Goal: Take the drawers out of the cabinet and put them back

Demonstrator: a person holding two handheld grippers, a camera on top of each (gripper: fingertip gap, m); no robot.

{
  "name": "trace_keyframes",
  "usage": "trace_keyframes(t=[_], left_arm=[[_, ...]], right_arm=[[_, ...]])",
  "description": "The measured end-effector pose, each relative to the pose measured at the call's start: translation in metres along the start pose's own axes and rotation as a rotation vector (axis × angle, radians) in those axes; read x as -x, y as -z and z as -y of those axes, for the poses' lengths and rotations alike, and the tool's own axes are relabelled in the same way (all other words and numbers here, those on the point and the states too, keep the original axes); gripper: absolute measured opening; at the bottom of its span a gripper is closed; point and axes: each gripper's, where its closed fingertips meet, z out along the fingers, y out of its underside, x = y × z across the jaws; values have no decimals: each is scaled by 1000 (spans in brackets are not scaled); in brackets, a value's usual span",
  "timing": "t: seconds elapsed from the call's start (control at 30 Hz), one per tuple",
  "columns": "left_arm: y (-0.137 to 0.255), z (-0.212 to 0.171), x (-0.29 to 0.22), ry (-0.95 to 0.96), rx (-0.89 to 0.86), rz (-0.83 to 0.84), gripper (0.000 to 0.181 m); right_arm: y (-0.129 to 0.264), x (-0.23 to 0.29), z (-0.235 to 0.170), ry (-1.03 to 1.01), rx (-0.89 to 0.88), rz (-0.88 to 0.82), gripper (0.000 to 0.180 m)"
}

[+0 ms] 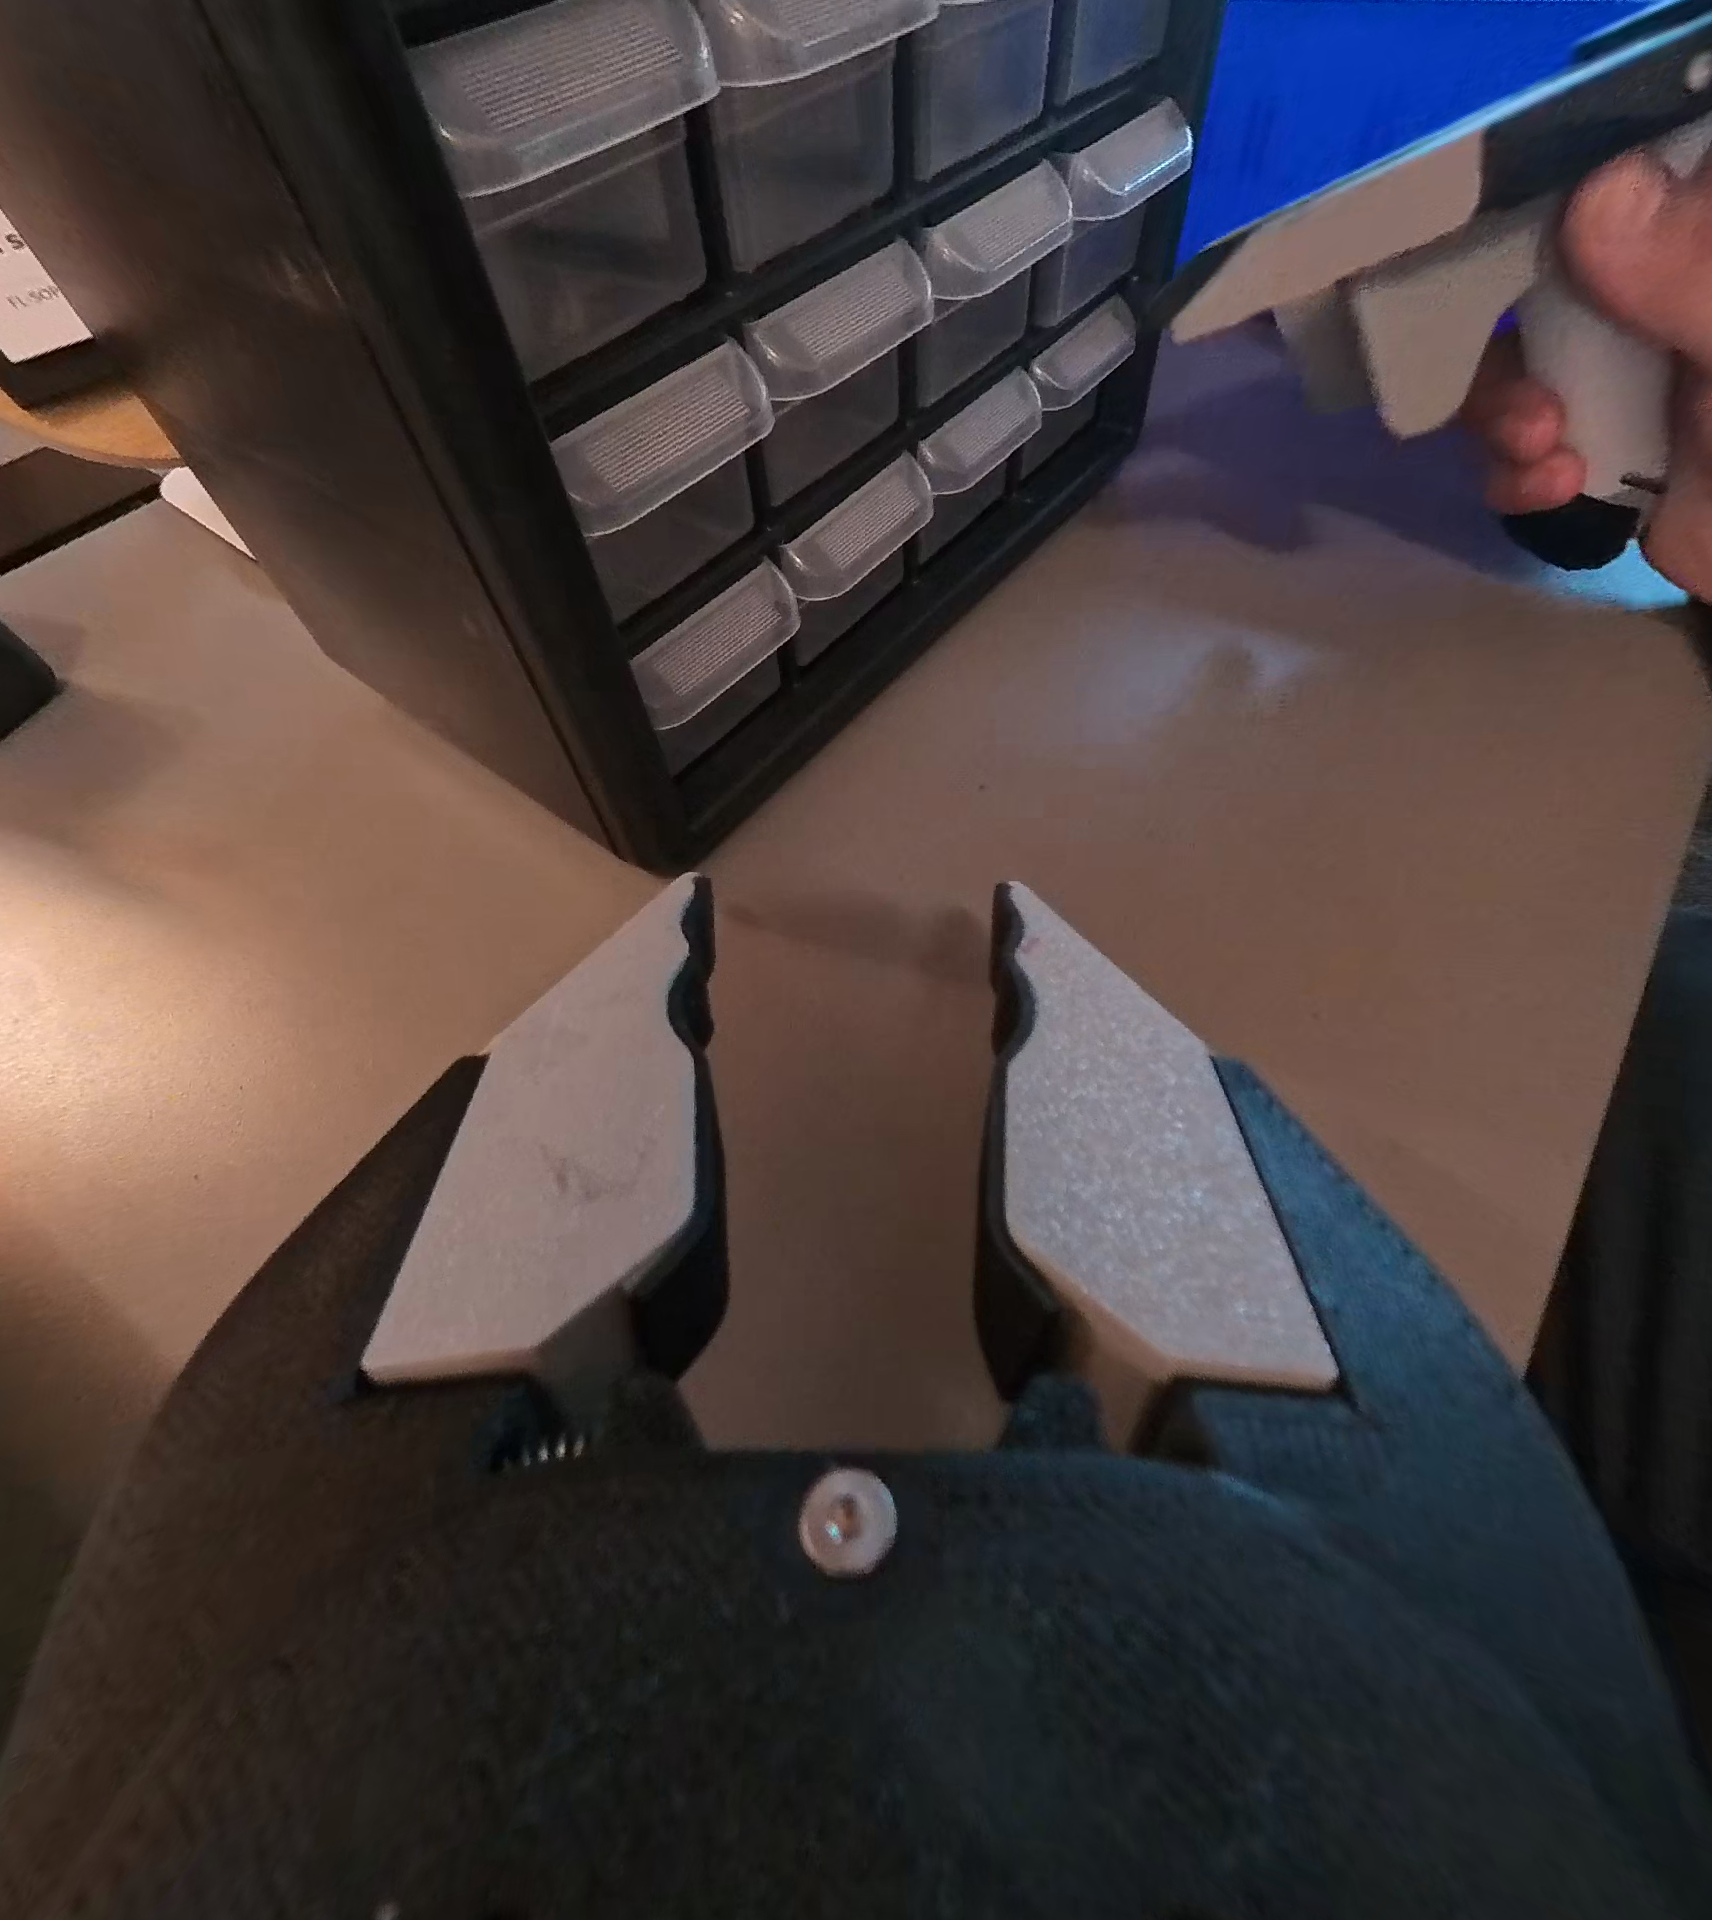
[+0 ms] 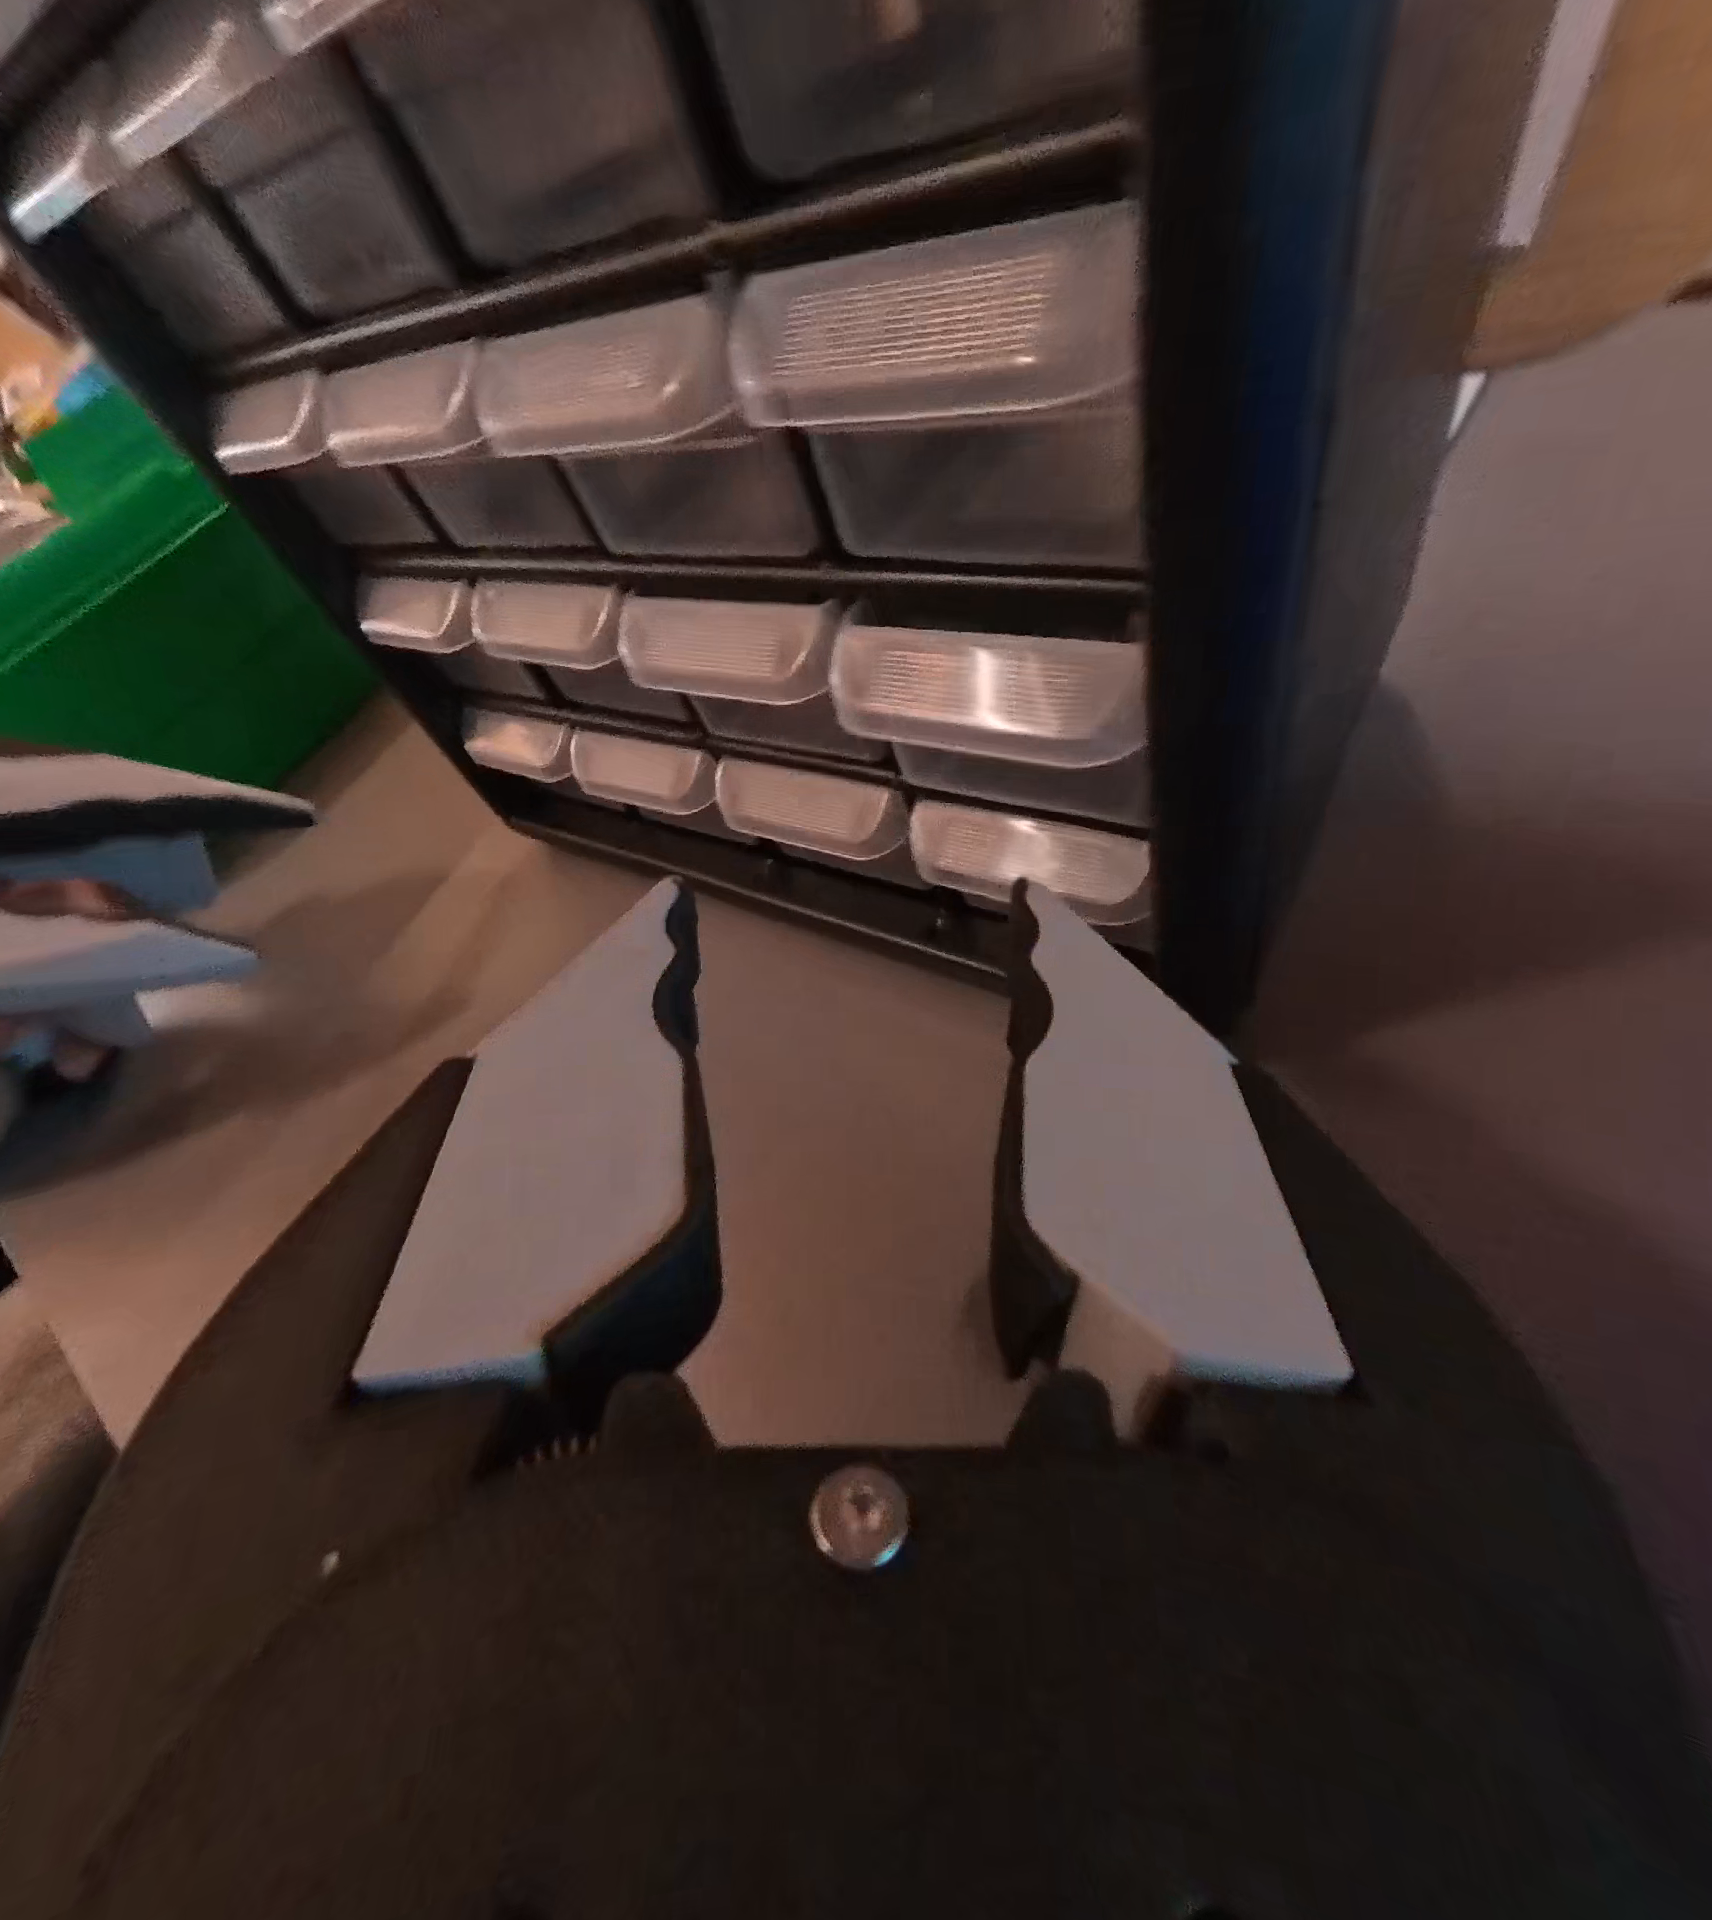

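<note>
Nearest, the left gripper (image 1: 852, 904) hovers over the smooth tan table (image 1: 1247, 831), its grey wedge fingers with wavy black pads spread wide and empty. The right gripper (image 2: 847, 904) is likewise wide and empty, near the bottom row. The black plastic cabinet (image 1: 332, 436) stands beyond, its clear ribbed drawers (image 1: 660, 447) all seated.

Left wrist view is aimed from the cabinet's (image 1: 727, 395) left-front corner, set back. Right wrist view is aimed upward, close to the lower right drawers (image 2: 987, 707). The drawer front is shared by both.
</note>
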Motion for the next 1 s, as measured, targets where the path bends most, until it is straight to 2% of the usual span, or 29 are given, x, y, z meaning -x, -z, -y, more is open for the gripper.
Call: trace_keyframes(t=[0.2,0.3,0.47,0.7,0.73,0.8,0.9,1.0], left_arm=[[-1,0,0,-16,3,8,51],[0,0,0,-17,-1,7,50],[1,1,-1,-12,-9,0,50],[1,2,-1,-13,-15,-4,50],[1,2,-1,-13,-14,-5,50],[1,2,-2,-14,-14,-5,50],[2,3,-2,-19,-21,-6,50],[1,2,-3,-22,-18,-9,50]], right_arm=[[-8,0,30,-279,-136,143,44],[-14,-5,31,-404,-129,197,16],[-9,-1,29,-485,-149,308,9],[17,17,10,-369,-77,272,9],[20,15,6,-338,-55,240,12],[27,9,-1,-267,-4,173,33],[43,4,-3,-62,71,73,43],[60,-2,12,249,133,-80,45]])
